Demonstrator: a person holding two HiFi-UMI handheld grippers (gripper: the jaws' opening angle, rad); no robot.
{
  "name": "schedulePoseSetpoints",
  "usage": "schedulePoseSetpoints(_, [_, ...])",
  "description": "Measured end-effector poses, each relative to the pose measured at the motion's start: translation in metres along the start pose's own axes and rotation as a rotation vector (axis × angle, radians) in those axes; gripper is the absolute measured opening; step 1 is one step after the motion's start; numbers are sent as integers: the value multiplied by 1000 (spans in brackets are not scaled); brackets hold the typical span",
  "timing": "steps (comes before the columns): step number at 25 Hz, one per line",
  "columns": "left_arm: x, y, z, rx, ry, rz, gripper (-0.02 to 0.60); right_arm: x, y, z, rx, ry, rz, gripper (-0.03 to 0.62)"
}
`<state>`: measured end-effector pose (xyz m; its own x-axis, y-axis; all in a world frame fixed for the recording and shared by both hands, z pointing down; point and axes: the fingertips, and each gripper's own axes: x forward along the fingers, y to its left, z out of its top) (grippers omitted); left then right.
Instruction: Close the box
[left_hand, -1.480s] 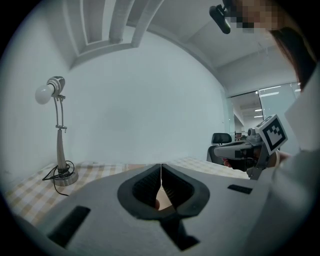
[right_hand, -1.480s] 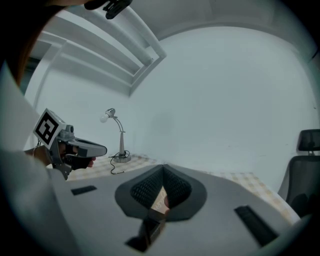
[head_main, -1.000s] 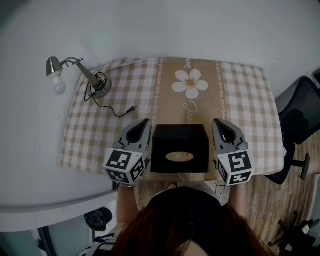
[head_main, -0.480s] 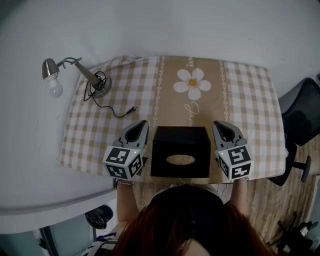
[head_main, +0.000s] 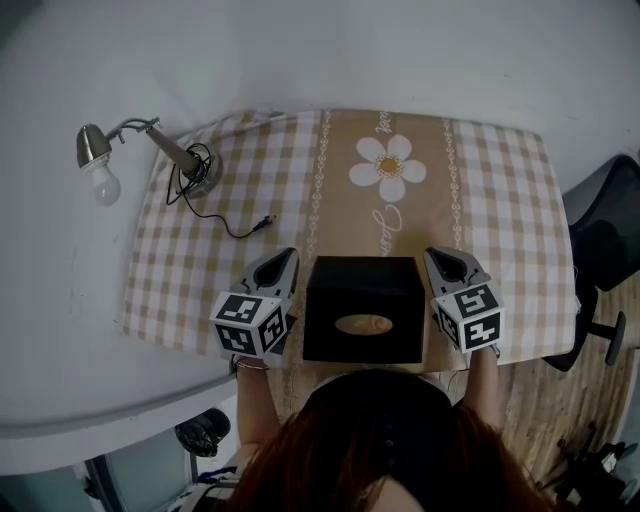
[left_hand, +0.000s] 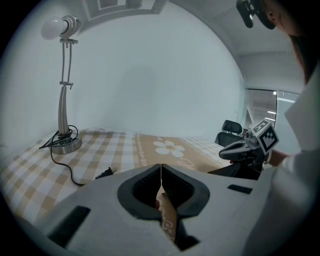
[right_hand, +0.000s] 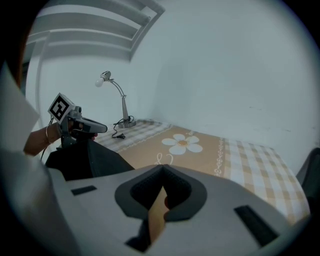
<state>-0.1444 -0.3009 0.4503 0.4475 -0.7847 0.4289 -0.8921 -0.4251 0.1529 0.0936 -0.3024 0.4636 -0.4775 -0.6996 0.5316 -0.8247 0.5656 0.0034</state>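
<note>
A black box (head_main: 363, 308) with a tan oval opening in its top stands at the near edge of the table. Its top lies flat in the head view. My left gripper (head_main: 288, 254) hangs just left of the box, apart from it, with its jaws shut and nothing between them (left_hand: 161, 167). My right gripper (head_main: 440, 253) hangs just right of the box, also shut and empty (right_hand: 162, 171). The box's dark side (right_hand: 85, 159) shows in the right gripper view, with the left gripper (right_hand: 90, 127) behind it.
A checked tablecloth (head_main: 500, 200) with a tan strip and a white flower (head_main: 386, 167) covers the table. A desk lamp (head_main: 150, 150) stands at the far left, its cable and plug (head_main: 262, 222) lying loose. An office chair (head_main: 605, 230) is to the right.
Both grippers have tipped down from facing the wall, so the tablecloth now fills their views. They stay on either side of the box, still shut.
</note>
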Motion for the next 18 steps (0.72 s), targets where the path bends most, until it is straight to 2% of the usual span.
schedulePoseSetpoints(8, [14,5,-24,-16,101,-23,28,17,-3,-21,10,94,27,17])
schedulePoseSetpoints(18, [27,-1,-53,24,245,-90,28,28,-4,-50,58,233,80,18])
